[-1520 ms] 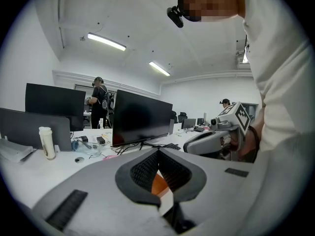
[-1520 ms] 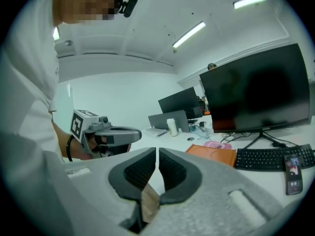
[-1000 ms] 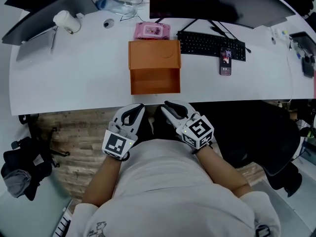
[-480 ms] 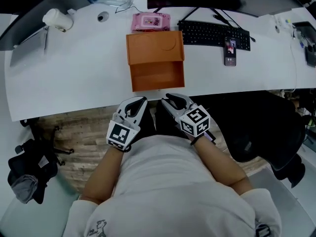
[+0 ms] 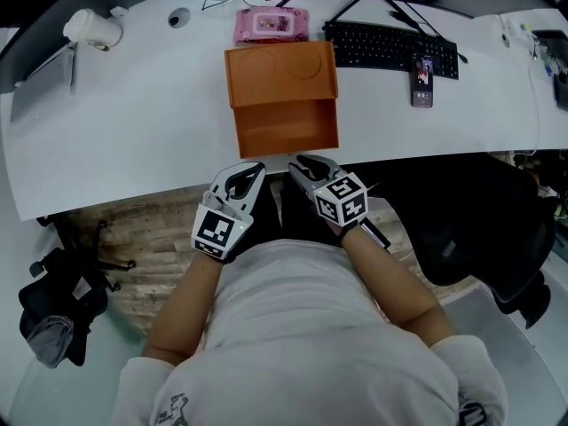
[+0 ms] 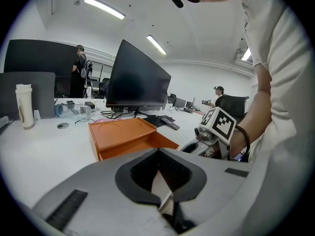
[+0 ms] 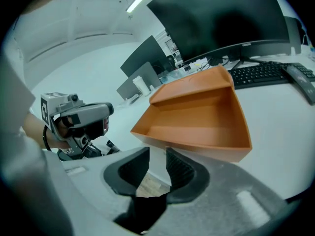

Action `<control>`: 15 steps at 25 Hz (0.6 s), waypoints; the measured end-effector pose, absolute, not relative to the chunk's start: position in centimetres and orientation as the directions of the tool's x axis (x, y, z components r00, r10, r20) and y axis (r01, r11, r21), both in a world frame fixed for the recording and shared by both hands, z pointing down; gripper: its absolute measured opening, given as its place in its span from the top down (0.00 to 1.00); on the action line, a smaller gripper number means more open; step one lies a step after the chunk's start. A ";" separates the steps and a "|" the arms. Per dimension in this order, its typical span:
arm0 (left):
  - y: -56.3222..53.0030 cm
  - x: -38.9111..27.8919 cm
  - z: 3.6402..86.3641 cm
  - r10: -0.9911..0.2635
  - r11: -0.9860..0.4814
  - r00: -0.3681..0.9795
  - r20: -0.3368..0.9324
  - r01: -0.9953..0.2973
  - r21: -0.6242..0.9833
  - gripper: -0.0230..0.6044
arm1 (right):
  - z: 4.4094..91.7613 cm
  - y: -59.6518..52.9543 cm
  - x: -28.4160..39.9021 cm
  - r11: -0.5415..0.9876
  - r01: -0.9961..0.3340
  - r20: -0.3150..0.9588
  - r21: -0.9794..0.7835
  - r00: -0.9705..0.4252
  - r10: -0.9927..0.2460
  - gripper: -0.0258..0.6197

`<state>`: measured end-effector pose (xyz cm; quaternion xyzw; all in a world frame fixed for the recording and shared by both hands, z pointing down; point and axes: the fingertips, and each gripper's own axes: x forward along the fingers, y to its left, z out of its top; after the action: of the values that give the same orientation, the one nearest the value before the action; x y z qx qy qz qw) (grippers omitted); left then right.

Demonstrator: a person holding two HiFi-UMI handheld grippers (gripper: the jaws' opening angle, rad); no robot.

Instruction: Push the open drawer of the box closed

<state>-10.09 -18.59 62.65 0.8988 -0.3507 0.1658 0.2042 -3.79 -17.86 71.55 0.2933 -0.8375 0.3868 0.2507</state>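
Head view: from above, steeply down past torso [image 5: 293, 327] onto white desk [image 5: 133, 136], orange box [image 5: 282, 82], left gripper [image 5: 256, 167] and right gripper [image 5: 303, 161]; mid range. Gripper views: low at desk's near edge, facing across it, close to box; right one tilted. Shared by all: box, desk, keyboard [image 5: 390, 47]. Each gripper view catching the other gripper.

Both forearms reach forward, side by side. The left gripper [image 5: 256, 167] has its jaws together. The right gripper [image 5: 298, 161] has just been opening, with nothing between its jaws.
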 end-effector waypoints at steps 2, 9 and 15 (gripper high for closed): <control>-18.6 -10.2 63.0 -0.556 -0.674 0.703 0.443 -0.693 0.255 0.97 | 72.5 -18.1 -3.9 0.513 -0.701 0.665 -0.495 -0.686 -0.295 0.80; -18.2 -10.2 63.7 -0.533 -0.686 0.715 0.453 -0.678 0.263 0.97 | 74.4 -18.2 -4.3 0.477 -0.729 0.699 -0.492 -0.657 -0.283 0.78; -18.2 -10.4 64.4 -0.523 -0.686 0.719 0.459 -0.674 0.275 0.97 | 75.5 -18.6 -4.5 0.453 -0.740 0.709 -0.497 -0.647 -0.279 0.78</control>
<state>-10.39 -18.23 64.37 0.9013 -0.3319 0.1745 0.2168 -4.48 -18.62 75.50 0.3161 -0.8062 0.4166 0.2766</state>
